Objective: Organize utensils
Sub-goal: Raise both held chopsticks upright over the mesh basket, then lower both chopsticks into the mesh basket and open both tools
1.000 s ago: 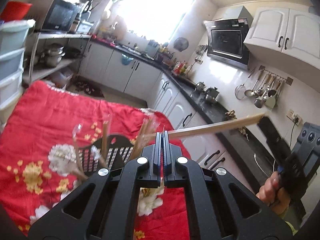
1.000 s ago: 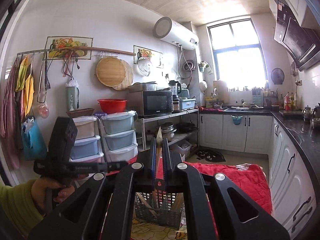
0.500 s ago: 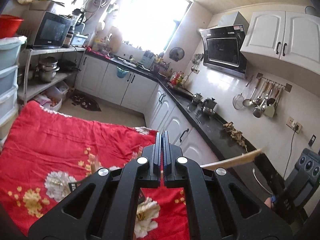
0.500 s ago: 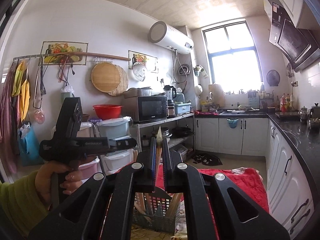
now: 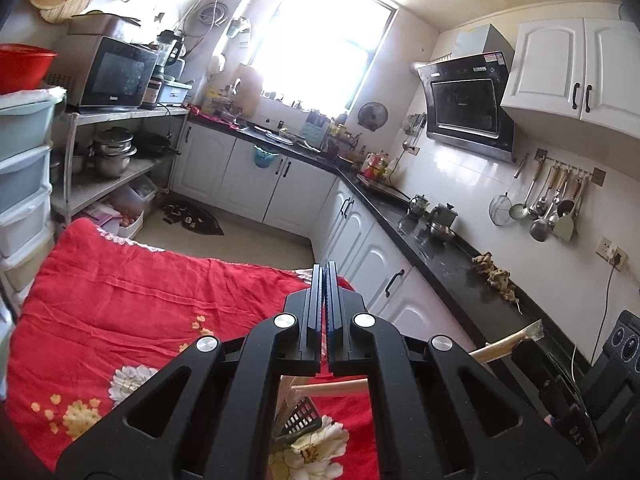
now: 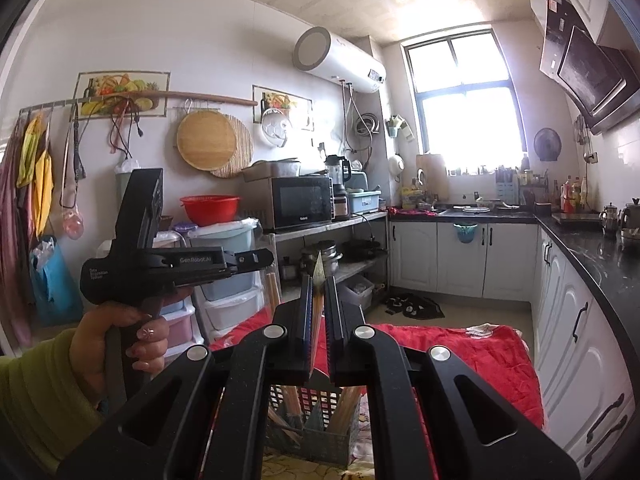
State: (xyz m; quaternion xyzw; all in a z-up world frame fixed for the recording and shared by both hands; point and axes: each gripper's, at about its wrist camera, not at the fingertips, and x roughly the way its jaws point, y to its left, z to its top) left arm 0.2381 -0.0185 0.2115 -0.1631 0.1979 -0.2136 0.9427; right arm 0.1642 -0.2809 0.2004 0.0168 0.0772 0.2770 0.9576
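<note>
A: What was the right hand-held gripper point(image 6: 319, 322) holding?

B: A flat wooden spatula point(image 6: 318, 280). The black jaws were clamped on its blade, with ribbed blue pads against the pale wood. The thin blade stood on its edge between them, and its pointed, slightly darkened tip rose above the fingertips, toward the far shelves. In the left wrist view, the same spatula point(image 5: 508, 344) lay almost level, with its long axis going from the centre to the right.

A: And the left hand-held gripper point(image 5: 325, 304)?

B: Its jaws were pressed together with nothing between them. A hand point(image 6: 132, 336) in a green sleeve held its handle.

A: Where was the utensil basket?

B: The grey plastic basket point(image 6: 320, 436), a grid of small square holes, stood on the red flowered cloth point(image 5: 120, 292) that covered the surface. Wooden chopsticks point(image 6: 344, 408) leaned inside it, under the right hand-held gripper.

A: What differed from one second ago?

B: The left hand-held gripper was higher. Before, the basket was wide open in its view; now only one corner point(image 5: 302, 420) showed below the jaws. The spatula was lower in that view. The right one kept almost the same place.
</note>
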